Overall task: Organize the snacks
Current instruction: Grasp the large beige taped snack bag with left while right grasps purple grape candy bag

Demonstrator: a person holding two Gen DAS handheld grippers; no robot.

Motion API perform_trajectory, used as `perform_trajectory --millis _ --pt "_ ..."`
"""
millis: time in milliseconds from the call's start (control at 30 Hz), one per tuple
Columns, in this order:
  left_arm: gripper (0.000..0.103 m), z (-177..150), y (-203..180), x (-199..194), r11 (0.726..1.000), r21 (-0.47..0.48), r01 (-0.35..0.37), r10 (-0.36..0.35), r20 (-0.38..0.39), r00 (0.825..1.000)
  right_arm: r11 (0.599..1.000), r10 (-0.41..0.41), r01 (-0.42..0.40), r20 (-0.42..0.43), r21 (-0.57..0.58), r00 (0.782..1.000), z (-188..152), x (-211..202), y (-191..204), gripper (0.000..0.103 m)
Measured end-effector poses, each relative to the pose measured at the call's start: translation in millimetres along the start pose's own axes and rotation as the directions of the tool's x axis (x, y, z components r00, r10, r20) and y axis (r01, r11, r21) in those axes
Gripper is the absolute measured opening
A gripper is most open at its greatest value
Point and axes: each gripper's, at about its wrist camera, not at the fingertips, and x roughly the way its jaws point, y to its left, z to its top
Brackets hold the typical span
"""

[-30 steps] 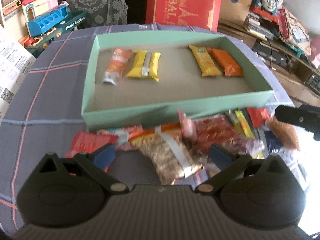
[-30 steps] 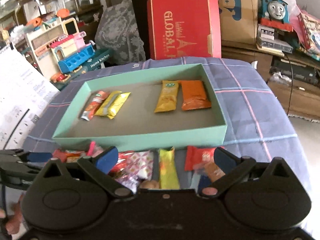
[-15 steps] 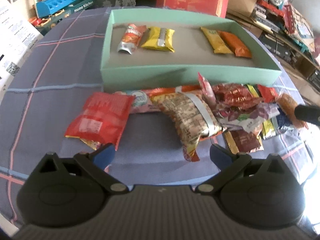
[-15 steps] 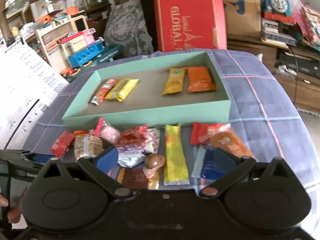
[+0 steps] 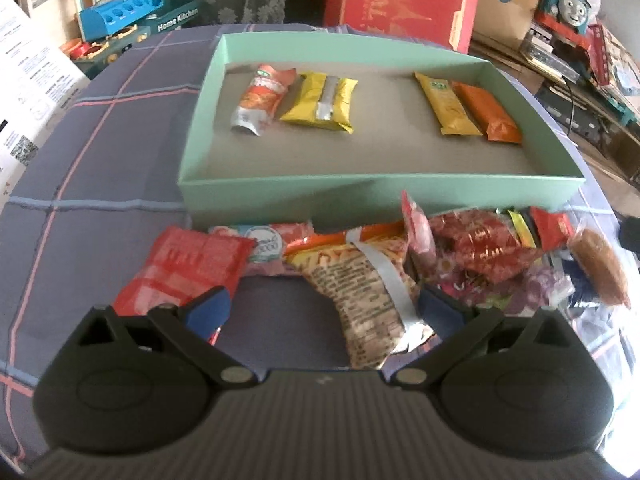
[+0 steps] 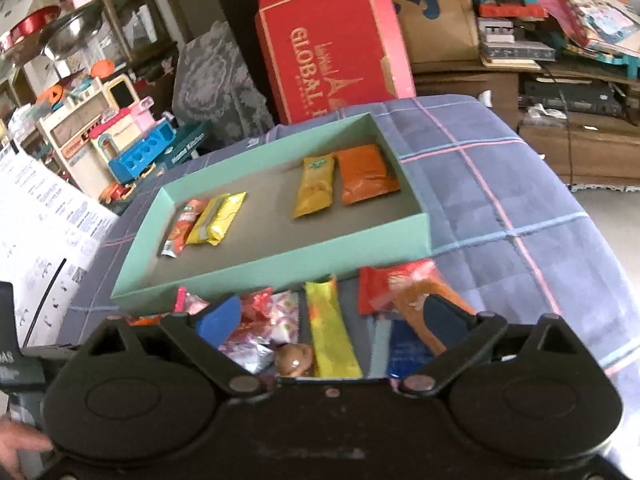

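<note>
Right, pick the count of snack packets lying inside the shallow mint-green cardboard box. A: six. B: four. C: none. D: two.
B: the mint-green cardboard box holds four packets: an orange-and-white pouch, a yellow packet with a silver seam, a long yellow bar wrapper and an orange bar wrapper; the other snacks lie outside it on the checked cloth.

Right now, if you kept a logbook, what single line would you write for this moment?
left gripper: open, empty | right gripper: open, empty | green tray: four packets inside | snack pile: loose on cloth before tray
</note>
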Motion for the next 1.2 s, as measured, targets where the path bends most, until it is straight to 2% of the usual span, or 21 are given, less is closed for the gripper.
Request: perform_trajectory --millis 100,233,367,533,633,767,833,900,1033,1200 --pt "0.103 -3 4 -3 1.000 0.009 -0.006 0.006 0.004 1.000 0.999 -0.001 -0.001 -0.035 -0.052 0.999 -2 17 18 0.098" --pt "0.103 -9 22 -6 1.000 -0.028 -0.007 0.007 -0.009 1.000 0.997 0.015 -0.023 -0.096 -0.079 0.995 -13 34 30 0.096" --pt "0.103 -15 34 -9 0.998 -0.056 -0.008 0.008 -0.013 1.000 0.996 0.030 -0.041 -0.149 -0.074 0.988 -30 38 31 0.096" --pt "0.103 -16 32 -6 0.999 -0.045 -0.009 0.008 -0.020 1.000 0.996 0.012 -0.031 -0.215 -0.083 0.977 -54 37 26 0.096" --pt "0.103 -15 26 -4 1.000 -0.026 -0.007 0.006 -0.028 1.000 0.995 -0.004 -0.016 -0.217 -0.094 0.976 -55 32 25 0.096" --pt "0.103 -12 13 0 1.000 0.020 0.018 -0.017 -0.023 1.000 0.996 0.009 -0.024 -0.160 -0.086 0.987 -43 17 27 0.096" --pt "0.095 -13 7 2 0.998 0.057 0.020 -0.019 -0.013 1.000 0.995 0.014 -0.027 -0.132 -0.096 0.991 -35 12 33 0.096" --pt "0.049 -15 2 5 0.994 0.106 0.009 -0.007 -0.019 1.000 0.992 0.017 -0.031 -0.116 -0.119 0.993 -30 9 41 0.096" --pt "0.045 -20 12 1 0.992 0.121 0.039 -0.037 -0.022 0.999 0.981 0.022 -0.047 -0.131 -0.191 0.991 -24 14 64 0.096" --pt "0.046 -29 45 -9 0.996 0.061 0.065 -0.063 -0.032 0.997 0.953 0.018 -0.073 -0.184 -0.293 0.983 -31 39 95 0.096"
